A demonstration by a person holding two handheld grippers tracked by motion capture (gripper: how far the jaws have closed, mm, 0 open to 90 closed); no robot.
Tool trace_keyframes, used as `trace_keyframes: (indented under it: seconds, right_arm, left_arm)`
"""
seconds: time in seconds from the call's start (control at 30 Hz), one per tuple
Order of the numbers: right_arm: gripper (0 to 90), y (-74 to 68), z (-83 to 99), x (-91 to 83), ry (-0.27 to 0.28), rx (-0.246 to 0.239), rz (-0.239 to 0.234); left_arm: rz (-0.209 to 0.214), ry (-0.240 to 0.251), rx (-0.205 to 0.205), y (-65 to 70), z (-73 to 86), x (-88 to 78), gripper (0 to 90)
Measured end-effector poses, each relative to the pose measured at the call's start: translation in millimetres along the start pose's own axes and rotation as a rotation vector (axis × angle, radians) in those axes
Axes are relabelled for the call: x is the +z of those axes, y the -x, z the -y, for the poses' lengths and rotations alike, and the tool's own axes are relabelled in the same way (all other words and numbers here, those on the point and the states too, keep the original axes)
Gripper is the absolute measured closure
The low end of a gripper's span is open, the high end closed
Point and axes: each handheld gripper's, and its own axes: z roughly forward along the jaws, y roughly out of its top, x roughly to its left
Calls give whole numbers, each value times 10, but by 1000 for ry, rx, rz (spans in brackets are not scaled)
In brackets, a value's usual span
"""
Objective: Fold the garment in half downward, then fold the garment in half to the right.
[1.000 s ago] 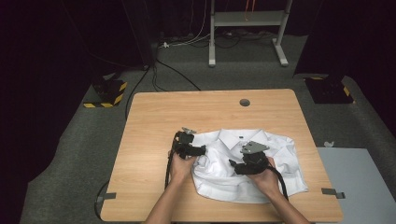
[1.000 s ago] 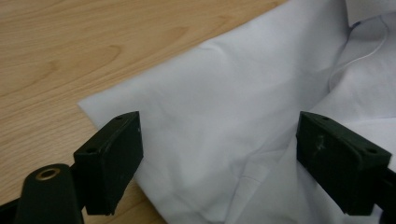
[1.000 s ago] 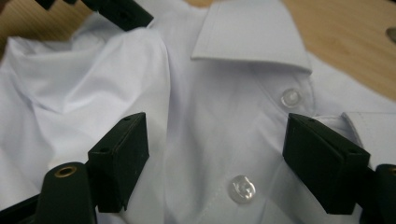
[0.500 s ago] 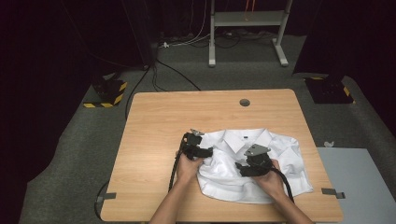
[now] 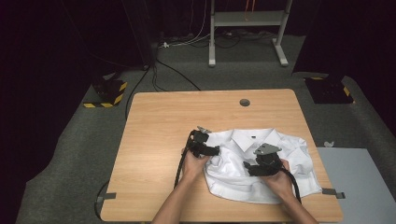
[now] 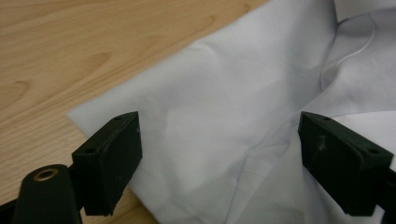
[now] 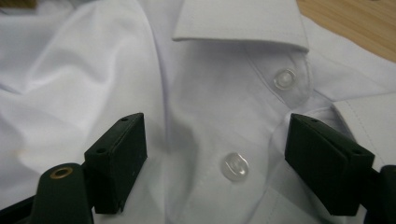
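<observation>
The shirt (image 5: 261,163), white and buttoned, lay crumpled on the right half of the bench (image 5: 163,126), collar toward the far edge. In the high view the left gripper (image 5: 214,150) sat at the shirt's left edge and the right gripper (image 5: 250,168) rested over its front, nearer the person, each held in a hand coming in from the bottom; a round hole (image 5: 244,102) showed near the far edge of the bench. In the left gripper view the left gripper (image 6: 219,154) had its jaws wide apart above a fold of the shirt (image 6: 224,116), with nothing pinched between them, and bare bench (image 6: 70,46) showed beside the cloth. In the right gripper view the right gripper (image 7: 215,163) had its jaws wide apart over the shirt's placket, clamped on nothing; one button (image 7: 235,166) lay between them, another button (image 7: 285,78) sat higher up just under the collar (image 7: 243,21).
</observation>
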Motion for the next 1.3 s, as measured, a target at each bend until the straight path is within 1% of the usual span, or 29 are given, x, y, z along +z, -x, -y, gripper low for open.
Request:
trace_keyframes:
  seconds: [0.1,0.17,0.33,0.4,0.5,0.57,0.7,0.8,0.93,1.0,1.1,1.17,1.3]
  right_arm:
    - [205,-60,-55,-81,42,2,-21]
    - [204,-114,-93,-122,73,5,-41]
    - [201,-291,-181,-143,109,-15,-85]
    - [199,-362,-203,-124,109,-27,-98]
    - [195,-442,-220,-81,103,-39,-116]
    - [191,-484,-224,-64,100,-40,-127]
    - [187,-570,-219,-53,101,-51,-143]
    - [180,-615,-212,-36,99,-55,-149]
    - [174,-660,-195,-16,94,-59,-155]
    - [170,-686,-184,1,91,-65,-158]
    - [159,-734,-174,27,87,-76,-163]
    - [158,-777,-173,33,94,-88,-164]
    - [147,-885,-192,62,93,-125,-186]
  left_arm:
    - [1,22,-24,-70,-21,-106,150]
    - [3,31,-31,-108,-29,-163,151]
    - [-8,25,-41,-182,-37,-207,149]
    - [-15,21,-47,-211,-29,-198,148]
    - [-8,24,-66,-242,-8,-196,147]
    - [-6,24,-59,-250,-3,-198,148]
    - [-6,24,-64,-264,1,-188,148]
    - [-7,19,-65,-275,6,-156,148]
    - [-3,21,-83,-300,13,-107,146]
    - [-5,21,-85,-305,14,-79,145]
    - [-7,11,-80,-302,7,-24,144]
    - [-9,5,-79,-293,3,13,145]
    - [-17,-11,-66,-271,0,78,145]
